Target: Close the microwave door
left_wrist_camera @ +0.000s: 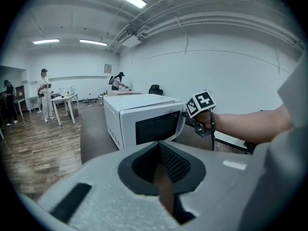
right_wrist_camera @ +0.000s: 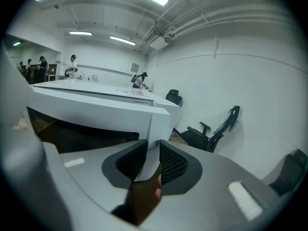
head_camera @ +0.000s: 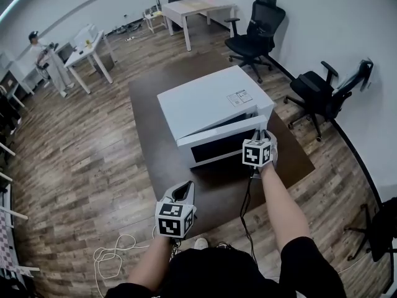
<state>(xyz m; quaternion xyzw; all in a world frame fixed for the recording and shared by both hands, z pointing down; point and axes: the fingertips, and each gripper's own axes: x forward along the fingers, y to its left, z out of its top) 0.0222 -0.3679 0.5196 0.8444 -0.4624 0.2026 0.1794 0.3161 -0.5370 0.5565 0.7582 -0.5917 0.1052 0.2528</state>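
A white microwave [head_camera: 211, 101] stands on a dark brown table [head_camera: 144, 129]. Its door [head_camera: 217, 143], with a dark window, hangs partly open, swung out at the right side. My right gripper [head_camera: 263, 132] is shut on the door's free edge, and the right gripper view shows the white door edge [right_wrist_camera: 149, 124] clamped between the pads. My left gripper [head_camera: 185, 190] hovers over the table's near edge, short of the microwave, its jaws together and empty. In the left gripper view the microwave [left_wrist_camera: 139, 107] sits ahead, with the right gripper [left_wrist_camera: 192, 121] at the door's edge.
Two black office chairs [head_camera: 257, 27] [head_camera: 319, 95] stand to the right by the wall. White desks [head_camera: 198, 8] [head_camera: 90, 45] and people are at the far end. A pale cable [head_camera: 115, 250] loops on the wood floor by my feet.
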